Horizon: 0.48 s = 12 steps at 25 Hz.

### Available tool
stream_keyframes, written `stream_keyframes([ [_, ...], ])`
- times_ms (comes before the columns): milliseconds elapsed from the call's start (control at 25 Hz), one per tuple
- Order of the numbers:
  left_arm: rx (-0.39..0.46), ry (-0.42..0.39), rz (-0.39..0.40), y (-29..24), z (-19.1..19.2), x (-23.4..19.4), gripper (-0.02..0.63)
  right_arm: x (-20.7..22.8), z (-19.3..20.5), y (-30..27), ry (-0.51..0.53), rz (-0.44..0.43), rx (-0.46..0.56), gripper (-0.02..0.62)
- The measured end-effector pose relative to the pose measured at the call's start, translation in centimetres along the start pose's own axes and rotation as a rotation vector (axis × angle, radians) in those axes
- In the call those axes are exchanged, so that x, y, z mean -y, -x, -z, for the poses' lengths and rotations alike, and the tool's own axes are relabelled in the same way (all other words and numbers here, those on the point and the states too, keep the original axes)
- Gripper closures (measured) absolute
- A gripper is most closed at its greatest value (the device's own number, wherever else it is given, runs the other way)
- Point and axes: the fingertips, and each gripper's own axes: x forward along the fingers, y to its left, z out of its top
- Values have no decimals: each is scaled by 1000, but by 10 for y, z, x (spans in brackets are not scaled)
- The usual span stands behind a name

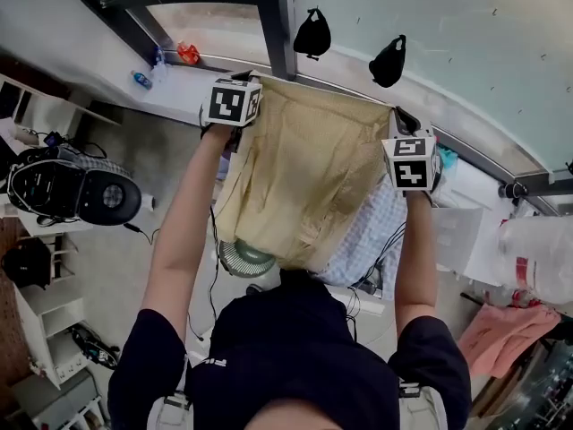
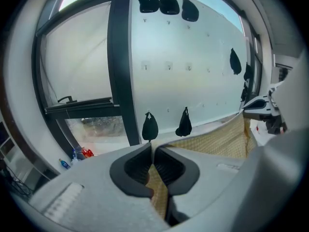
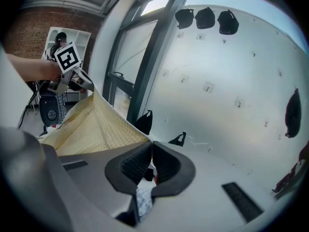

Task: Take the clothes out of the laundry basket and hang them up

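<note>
Left gripper (image 1: pixel 243 83): jaws clamped on one top corner of the cloth (image 1: pixel 304 177). Right gripper (image 1: pixel 400 119): jaws clamped on the other corner; cloth hangs spread between

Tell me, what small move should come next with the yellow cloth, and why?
Probably carry the yellow cloth forward to the white wall, toward the black items hanging there. The left gripper and right gripper hold its top edge stretched in shut jaws, short of the wall.

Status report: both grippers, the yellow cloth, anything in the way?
Left gripper, right gripper: both shut on yellow cloth. Cloth stretched between them. Black bags hang on wall ahead.
</note>
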Motion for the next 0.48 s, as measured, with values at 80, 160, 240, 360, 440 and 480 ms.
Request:
stream_keyframes([
  [80,-22,11,1,-20,1,-1,578,5,5,-19,-1,-11,-21,584],
  [160,-56,26,1,-40,8,-3,578,5,16,-37,-6,-27,-45,584],
  [240,-94,32,-1,-58,20,-3,578,2,29,-53,-17,-47,-69,584],
  [360,-147,28,-9,-75,39,-4,578,-5,47,-73,-35,-82,-94,583],
  [440,-173,38,-5,-86,51,-1,578,-7,62,-83,-66,-91,-124,583],
  [480,-186,48,-4,-93,57,1,578,-7,70,-87,-79,-92,-139,583],
])
